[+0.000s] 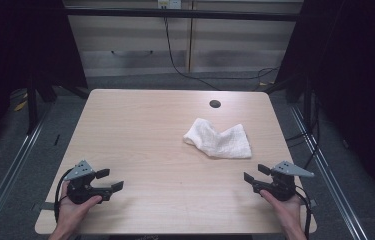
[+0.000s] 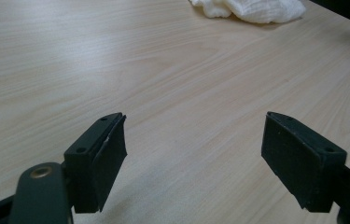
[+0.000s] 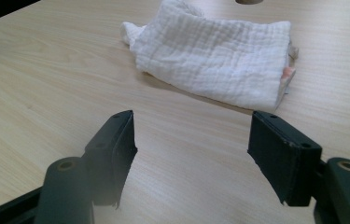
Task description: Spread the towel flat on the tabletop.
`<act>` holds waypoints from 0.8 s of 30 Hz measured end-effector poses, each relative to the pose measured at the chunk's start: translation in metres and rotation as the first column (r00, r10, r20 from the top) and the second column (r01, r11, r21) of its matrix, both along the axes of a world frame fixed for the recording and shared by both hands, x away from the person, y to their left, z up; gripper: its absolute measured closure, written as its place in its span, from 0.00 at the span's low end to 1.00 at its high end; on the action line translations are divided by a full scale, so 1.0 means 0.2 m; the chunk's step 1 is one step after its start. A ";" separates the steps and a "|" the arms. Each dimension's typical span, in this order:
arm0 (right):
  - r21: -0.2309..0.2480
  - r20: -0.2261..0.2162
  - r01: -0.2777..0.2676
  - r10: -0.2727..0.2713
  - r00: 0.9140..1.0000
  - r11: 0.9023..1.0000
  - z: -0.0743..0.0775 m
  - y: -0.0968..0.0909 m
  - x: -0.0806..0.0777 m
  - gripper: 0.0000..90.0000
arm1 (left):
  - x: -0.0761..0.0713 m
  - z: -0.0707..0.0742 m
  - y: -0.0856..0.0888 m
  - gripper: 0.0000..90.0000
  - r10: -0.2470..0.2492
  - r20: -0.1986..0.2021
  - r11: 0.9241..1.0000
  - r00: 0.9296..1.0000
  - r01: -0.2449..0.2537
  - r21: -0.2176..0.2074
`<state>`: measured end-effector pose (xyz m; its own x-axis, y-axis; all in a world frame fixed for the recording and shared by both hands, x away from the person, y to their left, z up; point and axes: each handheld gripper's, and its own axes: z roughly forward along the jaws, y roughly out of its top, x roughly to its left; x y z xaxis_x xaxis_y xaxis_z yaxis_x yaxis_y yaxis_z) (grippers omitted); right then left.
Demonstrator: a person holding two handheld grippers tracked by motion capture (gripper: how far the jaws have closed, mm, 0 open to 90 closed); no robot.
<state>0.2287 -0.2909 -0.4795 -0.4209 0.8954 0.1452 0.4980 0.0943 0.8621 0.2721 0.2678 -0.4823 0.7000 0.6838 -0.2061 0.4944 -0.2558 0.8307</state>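
Both sets of jaws wide apart and empty, left gripper [image 1: 111, 180] and right gripper [image 1: 255, 173] well short of the crumpled white cloth [image 1: 219, 139] mid-table; risk of pinching one layer, bunching or dragging it.

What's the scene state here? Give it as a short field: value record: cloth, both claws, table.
cloth: white cloth, crumpled and loosely folded, lying on the right half of the table
left claw: left claw open, nothing between the jaws, low over the near left of the table, apart from the cloth
right claw: right claw open, nothing between the jaws, near right, the closer of the two to the cloth, not touching it
table: light wood table, with a round dark hole near the far edge
contact: none
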 end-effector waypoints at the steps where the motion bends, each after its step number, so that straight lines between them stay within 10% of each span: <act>1: -0.002 0.003 -0.008 0.008 1.000 1.000 0.00 0.00 0.00 0.38 | 0.00 0.00 0.00 0.24 0.001 0.000 1.000 1.000 -0.001 -0.003; 7: 0.052 -0.059 -0.009 0.012 0.998 0.999 0.02 0.00 0.01 0.42 | 0.01 0.00 0.01 0.24 0.014 -0.008 1.000 1.000 -0.014 -0.003; 14: 0.003 -0.101 -0.030 0.030 0.994 1.000 0.03 0.02 0.04 0.42 | 0.01 -0.01 0.01 0.25 0.028 -0.021 1.000 0.999 -0.028 0.004; 24: -0.020 -0.080 -0.130 0.128 0.989 0.991 0.13 0.10 0.11 0.40 | 0.01 -0.01 -0.01 0.25 0.003 -0.011 1.000 1.000 -0.003 0.021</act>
<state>0.2505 -0.2712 -0.4544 -0.5211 0.8382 0.1610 0.5466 0.1828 0.8172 0.2742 0.2655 -0.4838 0.6954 0.6903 -0.1996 0.5044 -0.2710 0.8198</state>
